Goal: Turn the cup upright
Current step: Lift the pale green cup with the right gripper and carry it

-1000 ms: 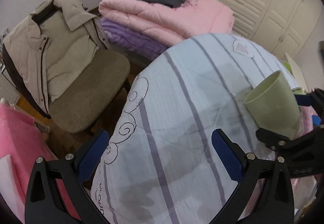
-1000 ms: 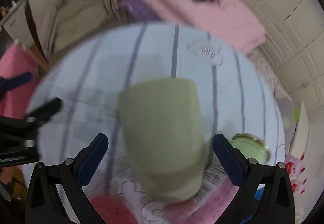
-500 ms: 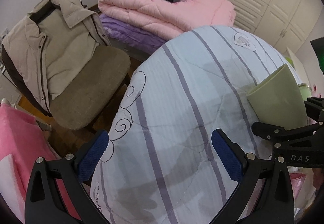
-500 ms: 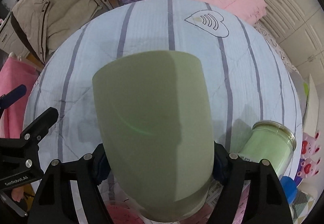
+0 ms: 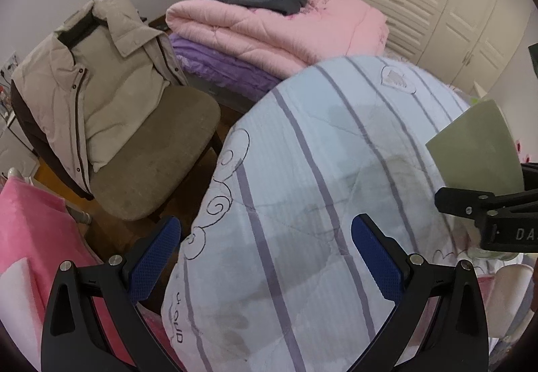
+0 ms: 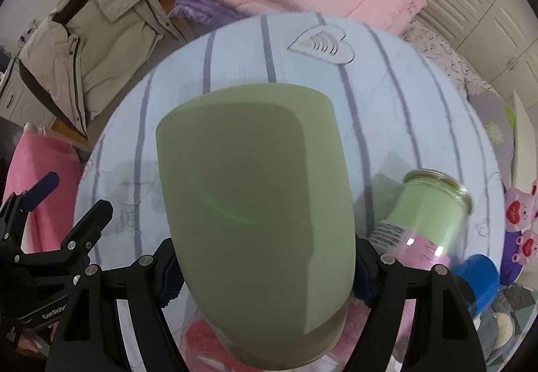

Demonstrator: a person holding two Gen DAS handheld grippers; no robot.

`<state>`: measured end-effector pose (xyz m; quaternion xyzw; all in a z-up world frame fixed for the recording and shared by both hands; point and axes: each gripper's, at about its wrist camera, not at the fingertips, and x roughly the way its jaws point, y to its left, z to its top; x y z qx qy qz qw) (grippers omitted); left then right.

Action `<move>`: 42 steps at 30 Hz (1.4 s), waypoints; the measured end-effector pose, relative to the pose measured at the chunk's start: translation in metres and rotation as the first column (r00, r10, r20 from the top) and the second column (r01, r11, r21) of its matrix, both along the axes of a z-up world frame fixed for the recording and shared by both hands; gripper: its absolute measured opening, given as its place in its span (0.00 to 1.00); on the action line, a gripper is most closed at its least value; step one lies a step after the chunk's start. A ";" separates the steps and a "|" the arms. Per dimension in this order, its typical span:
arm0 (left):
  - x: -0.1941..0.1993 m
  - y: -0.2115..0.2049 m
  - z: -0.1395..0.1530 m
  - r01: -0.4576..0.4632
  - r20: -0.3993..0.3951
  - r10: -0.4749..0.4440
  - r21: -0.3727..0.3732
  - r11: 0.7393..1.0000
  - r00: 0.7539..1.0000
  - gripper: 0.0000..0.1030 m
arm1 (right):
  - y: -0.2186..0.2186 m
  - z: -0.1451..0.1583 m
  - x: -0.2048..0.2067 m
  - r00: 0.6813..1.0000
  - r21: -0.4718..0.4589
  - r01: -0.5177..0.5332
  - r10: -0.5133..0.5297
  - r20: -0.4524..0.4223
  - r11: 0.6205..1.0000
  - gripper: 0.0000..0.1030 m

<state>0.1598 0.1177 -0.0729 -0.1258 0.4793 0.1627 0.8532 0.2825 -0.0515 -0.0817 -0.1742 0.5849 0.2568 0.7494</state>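
A pale green cup (image 6: 259, 217) fills the right wrist view, clamped between the two fingers of my right gripper (image 6: 265, 271), its wide end away from the camera. It is lifted off the striped light-blue quilt (image 6: 302, 49). In the left wrist view the same cup (image 5: 477, 150) shows at the right edge, tilted, above the right gripper's black finger (image 5: 484, 207). My left gripper (image 5: 265, 251) is open and empty over the quilt (image 5: 302, 203), left of the cup.
A glass jar with green contents (image 6: 427, 217) stands on the quilt right of the cup, with a blue cup (image 6: 477, 277) and plush toys (image 6: 521, 220) beyond. A chair with a beige jacket (image 5: 101, 96) is at left. Folded pink and purple quilts (image 5: 285, 29) lie behind.
My right gripper has closed on the green cup and lifted and tilted it. In the left wrist view the cup has drifted right and up. The left gripper stays open.
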 end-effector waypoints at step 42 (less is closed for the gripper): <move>-0.093 -0.092 0.011 0.470 0.001 -0.477 0.169 0.866 0.879 1.00 | -0.112 -0.053 -0.191 0.691 0.244 0.720 -0.706 -0.157 0.650 0.77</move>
